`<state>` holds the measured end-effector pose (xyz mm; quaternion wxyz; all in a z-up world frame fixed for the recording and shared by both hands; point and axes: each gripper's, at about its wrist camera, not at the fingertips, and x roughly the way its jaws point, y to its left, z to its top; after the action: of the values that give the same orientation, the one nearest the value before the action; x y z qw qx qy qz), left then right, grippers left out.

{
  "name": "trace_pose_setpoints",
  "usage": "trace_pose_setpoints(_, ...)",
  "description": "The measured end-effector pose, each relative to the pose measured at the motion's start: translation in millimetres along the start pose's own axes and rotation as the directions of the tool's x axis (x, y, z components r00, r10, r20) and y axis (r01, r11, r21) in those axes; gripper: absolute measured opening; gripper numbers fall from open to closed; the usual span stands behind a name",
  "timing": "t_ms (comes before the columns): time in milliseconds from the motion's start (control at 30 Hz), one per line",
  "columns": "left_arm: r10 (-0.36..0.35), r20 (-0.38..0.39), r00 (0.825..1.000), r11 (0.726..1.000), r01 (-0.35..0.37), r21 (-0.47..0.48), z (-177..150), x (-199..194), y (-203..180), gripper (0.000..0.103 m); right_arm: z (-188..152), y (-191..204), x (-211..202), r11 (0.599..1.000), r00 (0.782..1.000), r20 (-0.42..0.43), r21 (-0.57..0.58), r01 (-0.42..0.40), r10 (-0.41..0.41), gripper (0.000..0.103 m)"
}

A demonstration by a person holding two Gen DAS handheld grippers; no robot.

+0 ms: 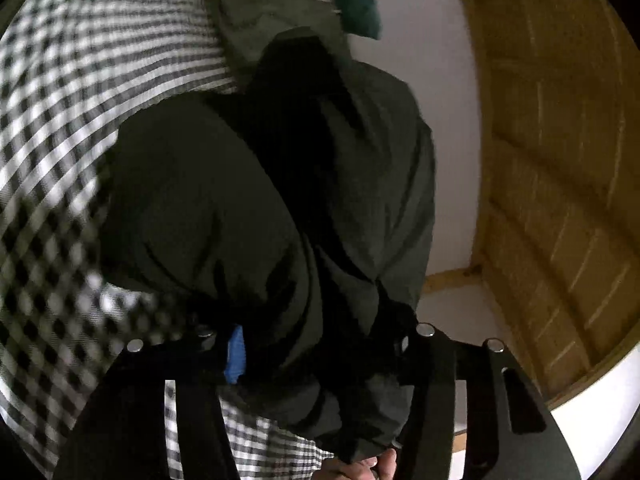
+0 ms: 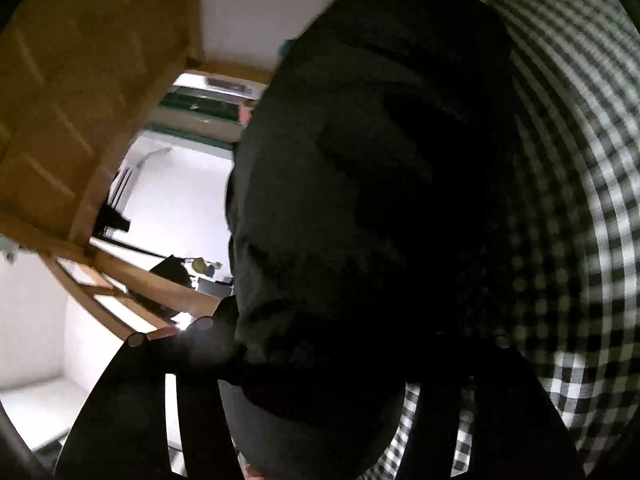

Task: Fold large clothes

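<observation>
In the left wrist view, a dark green garment (image 1: 272, 184), thick and creased like a jacket, fills the middle of the frame and bunches down into the left claw (image 1: 316, 344). Its cloth lies between the two black fingers, with a blue pad (image 1: 236, 356) showing on the inner face of one finger right against the fabric. The claw is closed on a gathered fold of the garment, and the rest of it hangs ahead of and above the fingers. A bare fingertip of the person's hand (image 1: 372, 468) shows at the bottom edge, just under the cloth.

Behind the garment on the left spreads a black-and-white checked cloth (image 1: 80, 128), blurred. At the top lie a lighter green quilted piece (image 1: 256, 12) and a teal fabric (image 1: 356, 4). A wooden door (image 1: 560, 160) and a white wall (image 1: 432, 40) stand to the right.

In the right wrist view, the same dark garment (image 2: 380, 180) covers the centre and drapes over the right claw (image 2: 320, 360). Its fingers are almost lost in shadow under the fabric; cloth bulges between them, so the claw appears clamped on the garment. The checked cloth (image 2: 580, 160) lies to the right, and the wooden door (image 2: 80, 80) to the left.
</observation>
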<state>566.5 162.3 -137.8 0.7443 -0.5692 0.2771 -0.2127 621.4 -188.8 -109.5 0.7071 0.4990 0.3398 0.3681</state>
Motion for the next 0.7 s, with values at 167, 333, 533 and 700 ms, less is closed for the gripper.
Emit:
trace_pose_setpoints(167, -0.073, -0.017, 0.997, 0.996, 0.074, 0.055, -10.4, -2.2, -29.9, 0.048, 6.4, 38.4, -29.3, 0.996, 0.999, 0.043, -0.083, -0.03, 0.034, 0.054)
trace_pose_setpoints(333, -0.042, -0.064, 0.997, 0.999, 0.044, 0.033, -29.4, 18.0, -22.5, 0.048, 5.4, 20.3, -55.0, 0.999, 0.998, 0.057, -0.05, 0.008, -0.005, 0.054)
trace_pose_setpoints(533, -0.041, -0.068, 0.997, 0.993, 0.049, 0.108, -38.4, 26.8, -50.7, 0.048, 11.3, 24.7, -75.3, 0.998, 0.996, 0.088, -0.054, -0.018, 0.023, 0.054)
trace_pose_setpoints(700, -0.093, -0.075, 0.993, 0.983, 0.104, 0.15, -40.4, 42.4, -90.7, 0.048, 32.8, 62.1, -97.2, 0.991, 0.995, 0.103, -0.133, -0.007, 0.02, 0.054)
